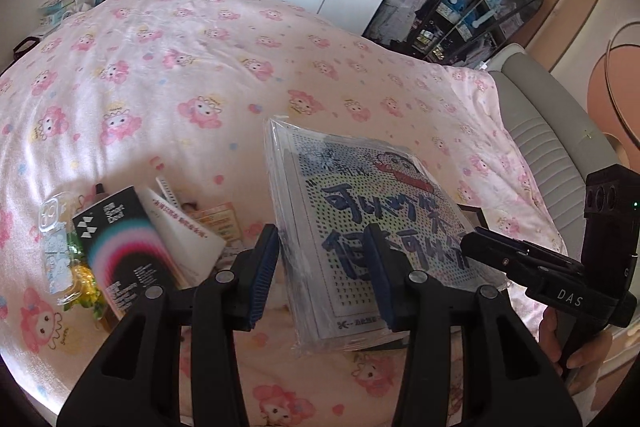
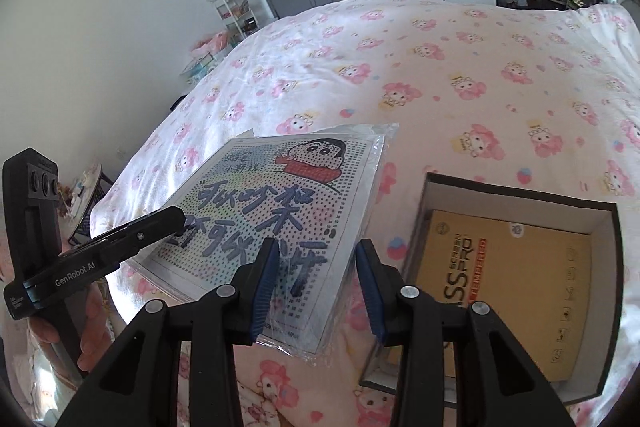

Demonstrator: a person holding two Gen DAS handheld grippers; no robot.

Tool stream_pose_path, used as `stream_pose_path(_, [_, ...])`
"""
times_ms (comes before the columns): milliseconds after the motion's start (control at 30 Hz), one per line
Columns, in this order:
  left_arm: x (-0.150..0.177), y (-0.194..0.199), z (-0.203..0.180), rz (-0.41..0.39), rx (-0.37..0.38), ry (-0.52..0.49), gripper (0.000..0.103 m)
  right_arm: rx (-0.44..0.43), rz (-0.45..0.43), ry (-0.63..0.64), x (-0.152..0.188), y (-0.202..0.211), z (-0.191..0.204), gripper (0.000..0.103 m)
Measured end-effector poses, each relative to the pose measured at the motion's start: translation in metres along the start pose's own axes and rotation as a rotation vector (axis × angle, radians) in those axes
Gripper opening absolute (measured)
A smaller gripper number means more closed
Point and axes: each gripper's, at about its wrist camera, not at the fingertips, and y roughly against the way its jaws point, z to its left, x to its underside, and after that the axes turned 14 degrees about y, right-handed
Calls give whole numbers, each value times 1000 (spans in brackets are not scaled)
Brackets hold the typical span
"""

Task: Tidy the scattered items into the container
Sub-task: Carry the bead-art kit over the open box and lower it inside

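Note:
A flat plastic-wrapped pack [image 1: 360, 211] with a cartoon boy and dotted lettering hangs tilted above the pink bed. My left gripper [image 1: 324, 231] is shut on its near edge, one blue pad under it and one on its face. My right gripper [image 2: 317, 243] is shut on the same pack [image 2: 280, 203] from the other side. Each wrist view shows the other gripper's tip on the pack: the right gripper [image 1: 472, 243] and the left gripper [image 2: 176, 217]. The container, a black box with a white inside [image 2: 616, 287], lies open on the bed to the right and holds a yellow box [image 2: 500, 275].
Loose items lie on the bed at the left: a black printed box [image 1: 120, 251], a white tube [image 1: 180, 223], a clear plastic piece [image 1: 52, 223] and an orange card [image 1: 218, 223]. A grey padded headboard [image 1: 540, 131] runs along the right. Wardrobes and shelves stand beyond the bed.

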Motion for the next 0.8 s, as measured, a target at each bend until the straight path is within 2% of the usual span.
stream_pose_path(167, [22, -43, -58, 97, 63, -50, 44, 61, -19, -96, 32, 33, -61, 36])
stream_pose_path(300, [49, -84, -93, 181, 76, -91, 44, 95, 3, -181, 66, 41, -110, 36])
stream_pose_path(433, [69, -127, -115, 256, 25, -156, 44, 112, 71, -283, 94, 28, -151, 36])
stream_pose_path(533, [81, -150, -123, 296, -12, -181, 44, 139, 126, -312, 106, 12, -170, 36])
stream_pose_path(700, [97, -174, -113, 358, -81, -174, 45, 128, 191, -379, 125, -12, -193, 36])
stream_pose_path(800, [106, -186, -111, 395, -128, -178, 45, 147, 247, -360, 125, -30, -197, 37])
